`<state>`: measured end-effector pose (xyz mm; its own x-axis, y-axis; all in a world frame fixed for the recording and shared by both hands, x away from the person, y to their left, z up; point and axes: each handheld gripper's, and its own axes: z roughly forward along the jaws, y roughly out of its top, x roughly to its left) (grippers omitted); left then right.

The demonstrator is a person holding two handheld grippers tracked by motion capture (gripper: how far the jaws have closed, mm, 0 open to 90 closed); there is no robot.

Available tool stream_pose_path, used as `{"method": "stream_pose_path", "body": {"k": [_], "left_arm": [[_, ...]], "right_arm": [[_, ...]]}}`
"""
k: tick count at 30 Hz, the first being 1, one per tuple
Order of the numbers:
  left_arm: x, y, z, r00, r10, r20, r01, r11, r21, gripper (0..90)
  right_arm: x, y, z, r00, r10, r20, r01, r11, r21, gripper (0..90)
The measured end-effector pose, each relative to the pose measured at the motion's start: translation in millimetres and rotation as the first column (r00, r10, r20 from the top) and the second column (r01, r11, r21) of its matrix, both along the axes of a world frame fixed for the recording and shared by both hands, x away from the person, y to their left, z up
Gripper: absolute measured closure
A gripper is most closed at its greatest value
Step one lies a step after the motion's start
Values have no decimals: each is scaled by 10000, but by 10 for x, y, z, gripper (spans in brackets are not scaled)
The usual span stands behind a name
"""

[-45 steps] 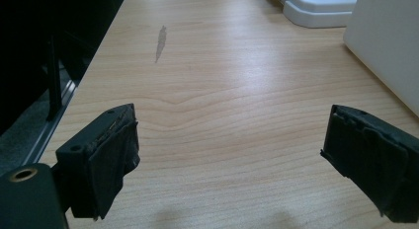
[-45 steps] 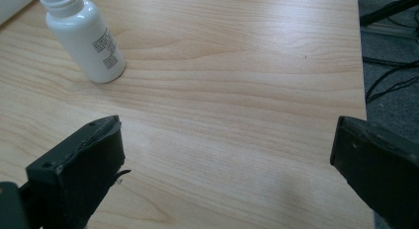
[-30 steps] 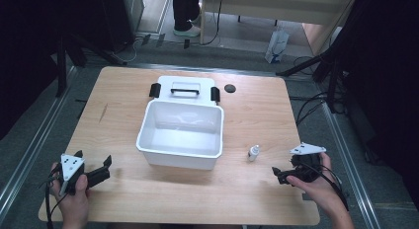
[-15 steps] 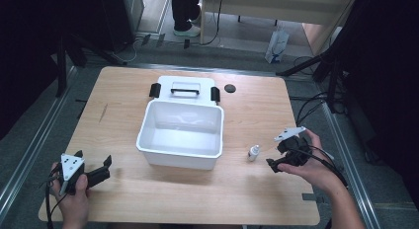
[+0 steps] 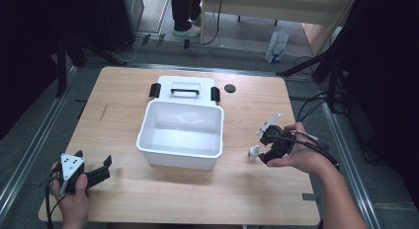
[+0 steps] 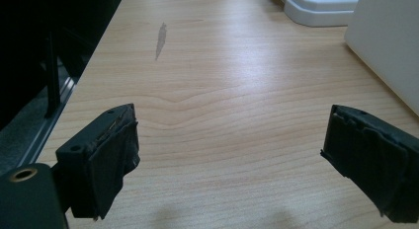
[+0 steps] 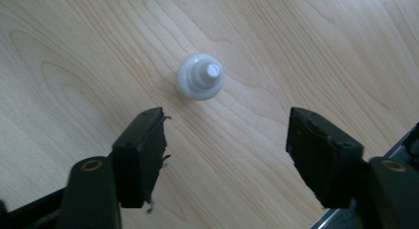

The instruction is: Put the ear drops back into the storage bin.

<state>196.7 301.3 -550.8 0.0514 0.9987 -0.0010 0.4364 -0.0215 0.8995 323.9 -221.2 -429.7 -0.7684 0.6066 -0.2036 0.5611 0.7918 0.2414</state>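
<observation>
Room: dark around the edges, grey floor with cables, a stand's legs at right, a person's legs and shoes at the top of the high view, a white bag on the floor near a pale cabinet.
Table (image 5: 163, 204): one, light wood with a faint grey smear toward its left side (image 6: 160, 39); metal rails run along both long sides.
Bottle (image 5: 253, 152): one, small and white, standing upright on the bare wood right of centre, just right of the bin's lower right corner; from above it reads as a round cap with a nozzle (image 7: 201, 77).
Right gripper (image 5: 264, 146): one, held in the person's right hand at centre right, tipped down over the bottle. Its jaws have just been closing and stand partway apart; the bottle sits just beyond the tips, not between them, untouched (image 7: 225, 147).
Bin (image 5: 148, 125): one, white, rectangular, open-topped, in the middle of the table.
Lid (image 5: 163, 85): one, white with a black handle and two black clips, lying flat against the bin's far side.
Disc (image 5: 230, 88): one, small, dark, round, on the wood just right of the lid.
Left gripper (image 5: 106, 167): one, in the left hand at lower left, low over the table, well apart from the bin; jaws spread wide with only wood between them (image 6: 227, 155).
Count: two grippers, two hands, one bottle, one bin, one lid, one disc.
</observation>
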Motion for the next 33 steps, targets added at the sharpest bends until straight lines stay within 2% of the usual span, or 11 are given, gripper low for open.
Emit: {"method": "stream_pose_path", "body": {"k": [2, 3, 4, 7, 14, 16, 21, 24, 27, 31, 33], "left_arm": [[2, -2, -1, 10000, 12, 12, -12, 10000, -4, 76], [3, -2, -1, 10000, 2, 32, -2, 10000, 3, 76], [3, -2, -1, 10000, 2, 32, -2, 10000, 3, 76], [6, -2, -1, 10000, 8, 26, -8, 10000, -6, 76], [8, -2, -1, 10000, -1, -8, 1, 10000, -3, 76], [8, -4, -2, 10000, 7, 17, -7, 10000, 1, 76], [7, -6, -2, 10000, 8, 30, -8, 10000, 5, 76], [7, -5, -2, 10000, 7, 26, -7, 10000, 5, 76], [6, -6, -2, 10000, -2, 25, 2, 10000, 21, 76], [4, -9, -2, 10000, -10, 32, 10, 10000, 63, 76], [4, -11, -2, 10000, -14, 34, 13, 10000, 97, 76]], "right_arm": [[31, 48, 2, 9997, 222, -106, -223, 9996, -181, 394], [63, 88, 6, 9989, 239, -411, -249, 9994, -235, 419], [63, 88, 6, 9989, 239, -411, -249, 9994, -235, 419], [124, 135, 13, 9966, 235, -796, -252, 9995, -200, 456], [210, 263, 17, 9852, 592, -1609, -626, 9979, -161, 549], [237, 289, 11, 9836, 603, -1698, -645, 9977, -189, 566], [332, 303, -65, 9839, 226, -1770, -336, 9977, -593, 593], [373, 309, -119, 9806, -27, -1962, -115, 9974, -709, 620], [398, 321, -159, 9772, -91, -2120, -57, 9976, -691, 677], [426, 327, -215, 9726, -175, -2319, 2, 9972, -742, 692], [437, 329, -227, 9703, -310, -2401, 170, 9980, -602, 703]]}}
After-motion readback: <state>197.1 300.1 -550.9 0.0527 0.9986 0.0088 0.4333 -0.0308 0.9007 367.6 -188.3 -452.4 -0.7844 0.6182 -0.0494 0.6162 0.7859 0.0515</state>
